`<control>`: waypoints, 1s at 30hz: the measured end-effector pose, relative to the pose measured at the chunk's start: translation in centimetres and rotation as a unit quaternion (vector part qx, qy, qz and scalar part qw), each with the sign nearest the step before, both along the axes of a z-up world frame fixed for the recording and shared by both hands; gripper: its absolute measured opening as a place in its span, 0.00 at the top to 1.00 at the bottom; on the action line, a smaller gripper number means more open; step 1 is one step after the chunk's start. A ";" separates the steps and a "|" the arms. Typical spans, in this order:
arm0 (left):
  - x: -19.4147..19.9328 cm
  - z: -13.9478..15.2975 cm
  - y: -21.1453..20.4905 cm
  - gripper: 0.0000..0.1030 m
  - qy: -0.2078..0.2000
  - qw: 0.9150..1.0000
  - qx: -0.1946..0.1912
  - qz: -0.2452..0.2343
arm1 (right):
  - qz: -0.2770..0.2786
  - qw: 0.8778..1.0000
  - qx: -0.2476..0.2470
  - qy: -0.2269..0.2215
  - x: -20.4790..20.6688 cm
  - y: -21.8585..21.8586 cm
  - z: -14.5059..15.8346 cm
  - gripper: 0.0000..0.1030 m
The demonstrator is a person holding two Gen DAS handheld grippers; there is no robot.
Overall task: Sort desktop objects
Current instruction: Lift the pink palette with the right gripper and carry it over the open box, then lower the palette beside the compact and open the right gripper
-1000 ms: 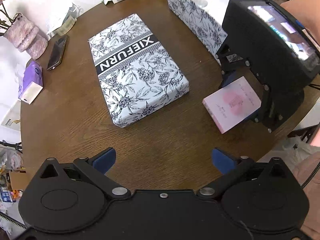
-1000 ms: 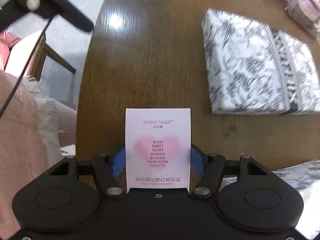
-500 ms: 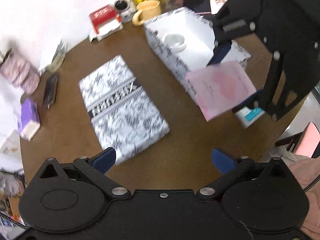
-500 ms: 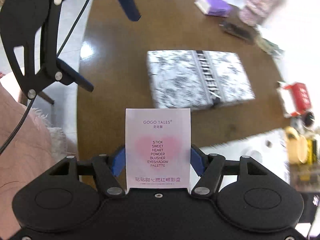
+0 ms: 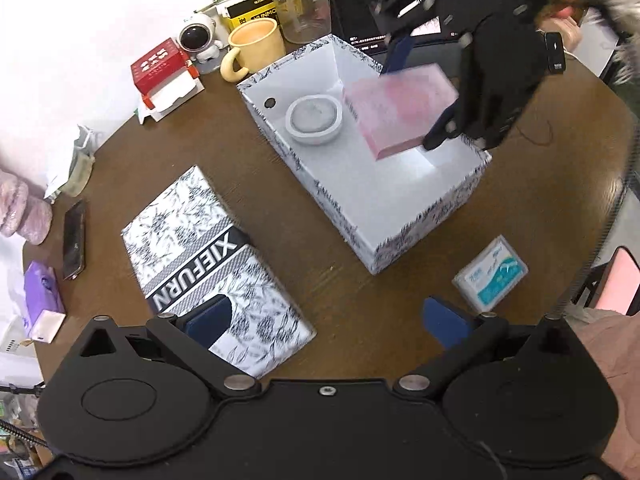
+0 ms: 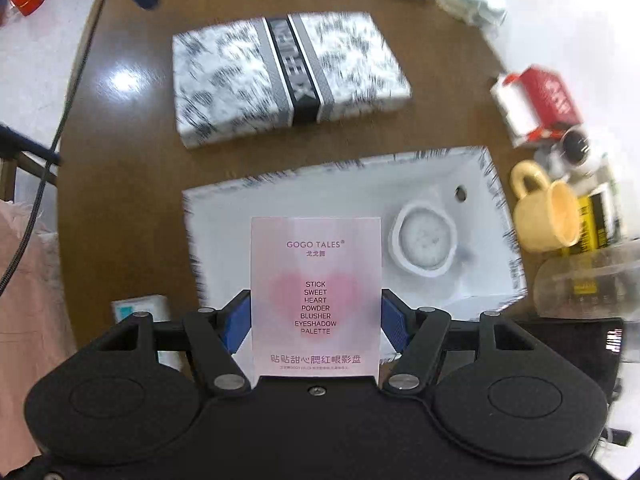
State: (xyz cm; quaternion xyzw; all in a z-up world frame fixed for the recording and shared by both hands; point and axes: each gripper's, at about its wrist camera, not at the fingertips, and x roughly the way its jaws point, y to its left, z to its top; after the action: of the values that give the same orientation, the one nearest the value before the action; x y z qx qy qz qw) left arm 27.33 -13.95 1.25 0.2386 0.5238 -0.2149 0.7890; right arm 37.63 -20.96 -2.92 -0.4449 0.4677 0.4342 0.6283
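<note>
- Your right gripper (image 6: 316, 320) is pinching the pink palette box (image 6: 316, 300) between its two blue pads (image 6: 394, 320), one on each long side edge, with the printed face turned up toward the camera.
- The box's long axis is running straight out along your fingers, its far short edge pointing forward over the open patterned box (image 6: 484, 168).
- From your left wrist view, the pink palette box (image 5: 400, 110) is hanging tilted above the open patterned box (image 5: 400, 216), over the end away from the round white dish (image 5: 314, 120) lying inside; whether it is touching the floor of the box cannot be told.
- Your left gripper (image 5: 324, 320) is standing with its fingers spread wide and nothing between them, hovering over the brown table (image 5: 360, 320).
- Its left pad (image 5: 208, 322) is showing in front of the closed lid marked XIEFURN (image 5: 208, 260), which is lying flat beside the open box.
- A small white and teal packet (image 5: 490, 272) is lying on the table near the open box's nearer corner, just beyond your left gripper's right pad.
- A yellow mug (image 5: 252, 48) and a red carton (image 5: 160, 64) are sitting beyond the far end of the open box.
</note>
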 end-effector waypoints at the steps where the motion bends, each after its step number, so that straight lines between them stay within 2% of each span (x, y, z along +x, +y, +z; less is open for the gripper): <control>1: 0.3 -0.1 -0.1 0.00 0.001 1.000 -0.001 0.001 | 0.003 1.000 -0.003 0.008 0.6 0.0 -0.9 0.33; 5: 1.5 -0.7 -0.4 0.00 0.003 1.000 0.003 0.014 | 0.022 0.999 -0.014 0.034 2.6 0.6 -4.2 0.33; 14: 3.5 -1.6 -0.1 0.00 0.007 0.999 -0.007 0.050 | 0.064 0.996 -0.041 0.052 5.8 3.0 -10.5 0.33; 19: 4.2 -2.4 0.2 0.00 0.015 0.998 0.001 0.064 | 0.061 0.996 -0.035 0.059 7.1 3.6 -12.1 0.33; 23: 4.5 -2.7 0.5 0.00 0.023 0.997 0.001 0.072 | 0.073 0.995 -0.053 0.048 7.2 3.6 -13.1 0.33; 30: 4.5 -3.0 0.2 0.00 0.028 0.997 -0.001 0.070 | 0.070 0.995 -0.049 0.045 7.3 3.3 -13.2 0.33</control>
State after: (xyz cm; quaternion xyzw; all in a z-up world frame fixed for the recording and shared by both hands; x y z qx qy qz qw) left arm 31.81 -13.70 -1.77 0.1939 0.5607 -0.1660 0.7877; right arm 44.92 -17.67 -16.14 -0.4868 0.4839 0.4733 0.5521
